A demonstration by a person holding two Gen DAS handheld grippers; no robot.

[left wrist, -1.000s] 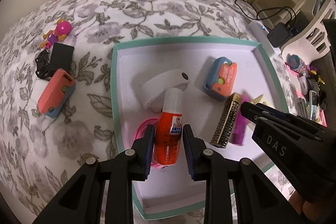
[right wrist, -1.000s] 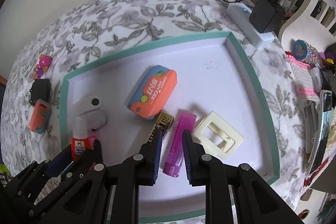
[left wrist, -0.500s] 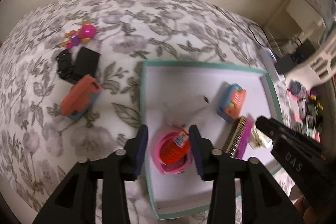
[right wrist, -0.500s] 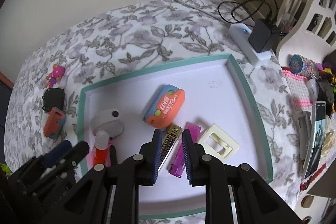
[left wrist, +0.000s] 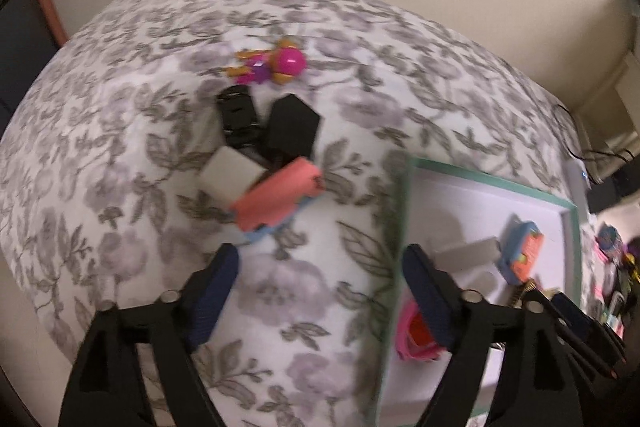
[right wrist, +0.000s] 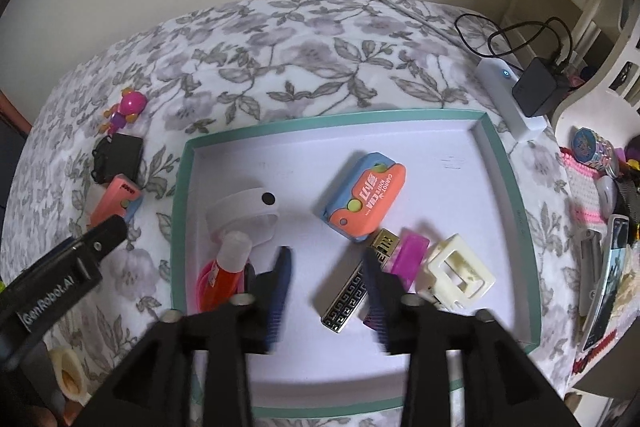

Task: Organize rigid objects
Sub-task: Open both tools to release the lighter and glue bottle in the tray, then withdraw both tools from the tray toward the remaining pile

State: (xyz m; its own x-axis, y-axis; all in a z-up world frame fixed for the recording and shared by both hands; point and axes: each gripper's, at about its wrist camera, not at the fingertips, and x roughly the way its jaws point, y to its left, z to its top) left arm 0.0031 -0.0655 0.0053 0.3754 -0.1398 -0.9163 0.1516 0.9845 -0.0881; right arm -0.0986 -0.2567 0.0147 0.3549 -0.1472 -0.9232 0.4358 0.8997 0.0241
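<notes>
A teal-rimmed white tray [right wrist: 516, 195] lies on the floral bedspread. In it lie an orange glue bottle [right wrist: 226, 271] on a pink ring, a white band [right wrist: 244, 213], an orange-blue carrot knife toy [right wrist: 366, 201], a gold patterned bar [right wrist: 356, 287], a purple stick [right wrist: 408, 253] and a cream clip [right wrist: 460, 273]. Left of the tray lie a second orange-blue toy [left wrist: 278, 197], a grey block [left wrist: 230, 173], black pieces [left wrist: 292, 125] and a pink figure [left wrist: 272, 65]. My left gripper [left wrist: 316, 297] is open and empty over the bedspread beside the tray's left rim. My right gripper [right wrist: 326, 285] is open and empty above the tray.
A white power strip with a black charger [right wrist: 536, 89] lies right of the tray. Several small items, including a phone [right wrist: 610, 267] and a round tin [right wrist: 592, 147], crowd the right edge. A wall runs behind the bed. A cream ring [right wrist: 70, 373] lies at the lower left.
My left gripper let go of the orange glue bottle, opened wide and swung left off the tray toward the loose toys. My right gripper lifted back and opened.
</notes>
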